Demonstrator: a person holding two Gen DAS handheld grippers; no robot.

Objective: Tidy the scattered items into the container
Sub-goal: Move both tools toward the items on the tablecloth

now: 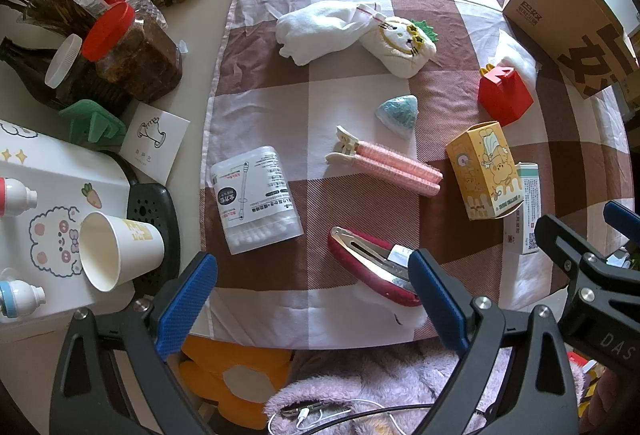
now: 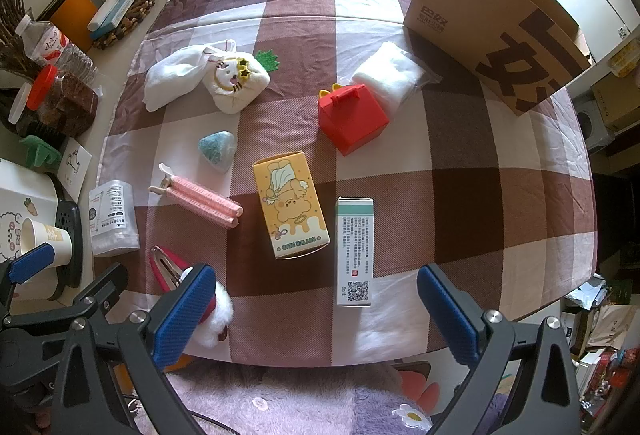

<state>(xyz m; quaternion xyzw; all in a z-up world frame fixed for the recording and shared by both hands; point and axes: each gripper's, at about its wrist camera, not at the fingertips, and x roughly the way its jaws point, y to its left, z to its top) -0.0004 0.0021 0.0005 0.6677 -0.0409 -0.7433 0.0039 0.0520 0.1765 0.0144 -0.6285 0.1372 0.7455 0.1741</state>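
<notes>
**Nothing bagged yet, both grippers empty**

The left gripper (image 1: 312, 299) and right gripper (image 2: 316, 311) hang wide open over the bench. The yellow box (image 2: 290, 203) lies well apart from the paper bag (image 2: 496, 23); carrying it across could topple the upright bag, I judge.

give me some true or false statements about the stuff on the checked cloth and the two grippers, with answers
1. The left gripper is open and holds nothing. True.
2. The red house-shaped plastic box lies inside the brown paper bag. False: it sits on the cloth, outside the bag.
3. The yellow cartoon carton lies beside the white and green medicine box. True.
4. The right gripper is clamped on the pink hair rollers. False: it is open and empty.
</notes>
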